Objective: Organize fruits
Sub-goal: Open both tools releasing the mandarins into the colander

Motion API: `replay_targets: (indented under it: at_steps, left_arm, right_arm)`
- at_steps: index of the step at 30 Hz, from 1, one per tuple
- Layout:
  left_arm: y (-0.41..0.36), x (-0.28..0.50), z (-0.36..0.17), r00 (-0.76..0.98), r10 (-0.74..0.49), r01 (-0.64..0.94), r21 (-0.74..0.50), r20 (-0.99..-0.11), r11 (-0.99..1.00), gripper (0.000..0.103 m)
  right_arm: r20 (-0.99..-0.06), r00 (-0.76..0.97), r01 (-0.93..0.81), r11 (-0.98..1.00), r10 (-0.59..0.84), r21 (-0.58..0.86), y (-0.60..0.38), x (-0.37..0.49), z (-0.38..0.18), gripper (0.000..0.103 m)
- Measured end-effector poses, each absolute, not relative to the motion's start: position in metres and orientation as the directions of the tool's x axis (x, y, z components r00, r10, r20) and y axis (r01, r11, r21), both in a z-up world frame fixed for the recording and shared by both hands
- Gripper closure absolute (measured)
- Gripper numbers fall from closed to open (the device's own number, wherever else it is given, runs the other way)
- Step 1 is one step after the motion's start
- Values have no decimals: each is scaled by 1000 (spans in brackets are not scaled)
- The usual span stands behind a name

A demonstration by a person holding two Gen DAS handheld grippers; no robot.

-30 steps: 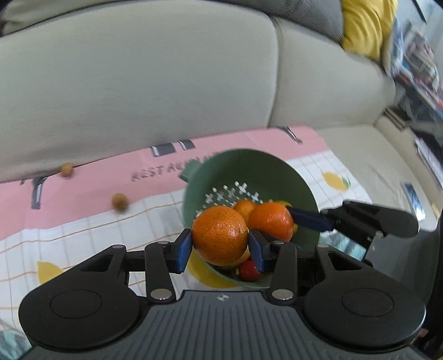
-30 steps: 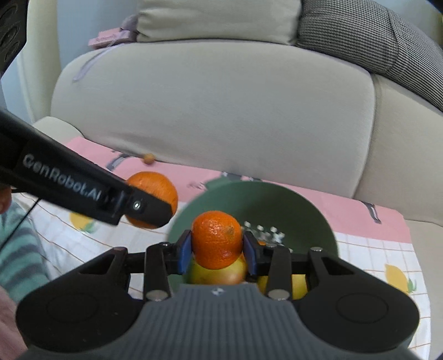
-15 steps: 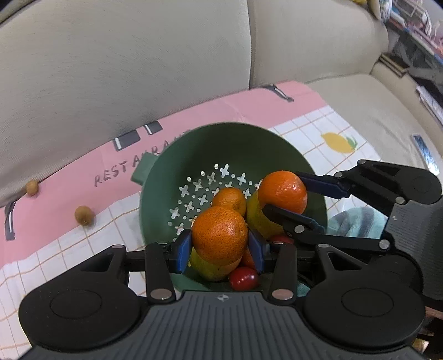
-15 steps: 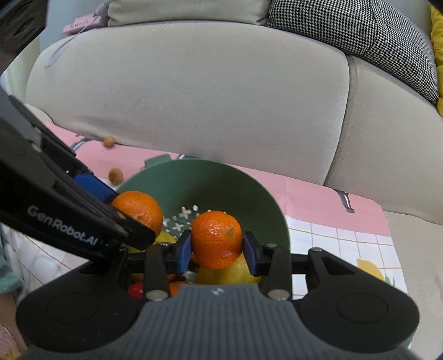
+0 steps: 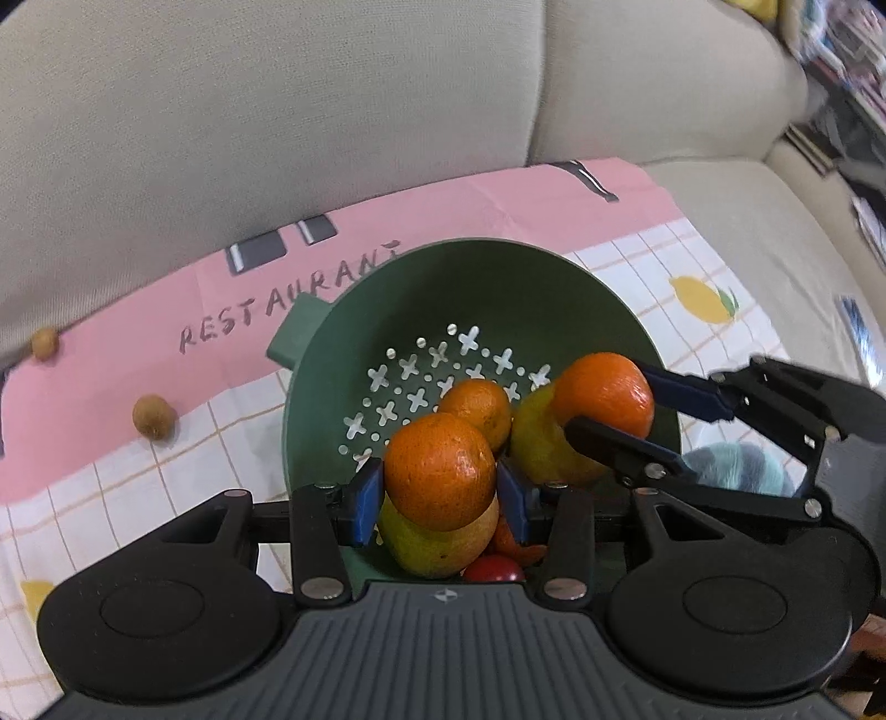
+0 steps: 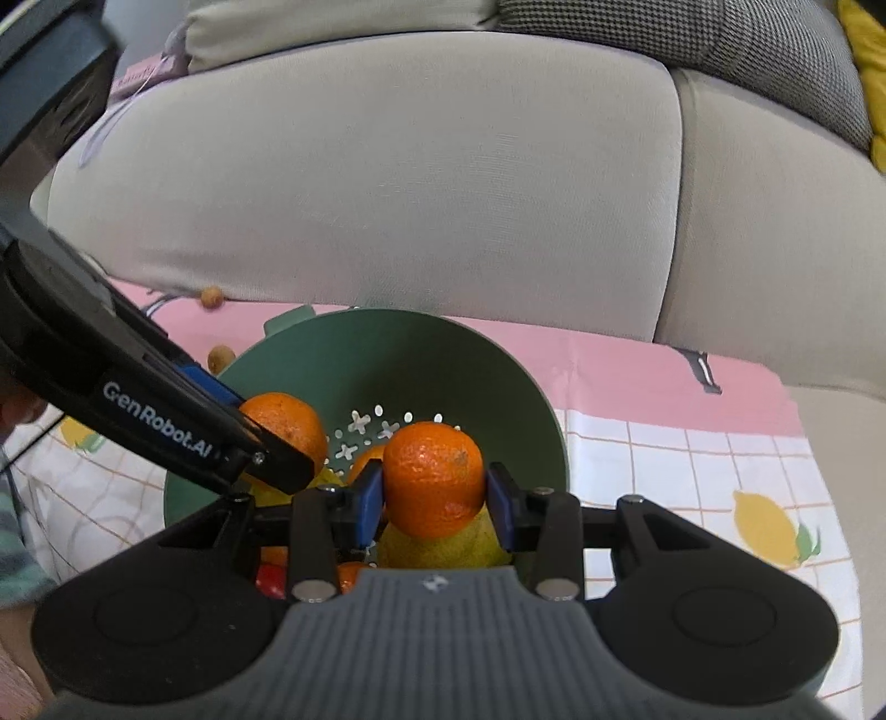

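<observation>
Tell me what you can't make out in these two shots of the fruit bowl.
1. Left wrist view: the fruit at the near side of the green colander, hidden behind the left claw and its orange.
2. Right wrist view: the red fruit, mostly behind the right claw.
3. Left wrist view: the items at the top right edge, blurred.

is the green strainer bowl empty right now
No, the green strainer bowl already holds a loose orange, yellow-green fruit and a small red fruit.

Beige sofa (image 5: 332, 111) behind; pink-bordered checked cloth (image 5: 498, 188) printed "RESTAURANT"; houndstooth cushion (image 6: 720, 44) on the sofa back.
</observation>
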State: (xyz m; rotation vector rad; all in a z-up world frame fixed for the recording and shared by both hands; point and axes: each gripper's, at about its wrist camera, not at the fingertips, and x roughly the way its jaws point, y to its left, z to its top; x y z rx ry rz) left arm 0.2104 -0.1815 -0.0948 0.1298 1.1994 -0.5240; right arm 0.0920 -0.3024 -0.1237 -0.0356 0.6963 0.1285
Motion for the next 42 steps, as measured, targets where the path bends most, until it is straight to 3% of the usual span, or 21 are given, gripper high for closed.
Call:
replay_targets:
  at_steps: [18,27,35,42]
  left_arm:
    - [-187,229,-103,287,-271,422,-133,-919,897,52]
    - [-171,218,-72,374,-295,429,-118,-879,895,49]
    - [-137,209,-48,449,-278,373,-105,-849,922,46]
    - [-113,204,-44,485,-227,324,-68,-845,944,44]
  right_arm:
    - [-662,746,-158,985,76,-64,-288,108,-123,66]
    - [-669,740,-182,978,71,-97,-279,123,-116,66]
    - [-757,653,-138,987,25,-87,-276,155,-127,66]
    - [-772,636,-143,981,-14,-135,-266,156,-131,66]
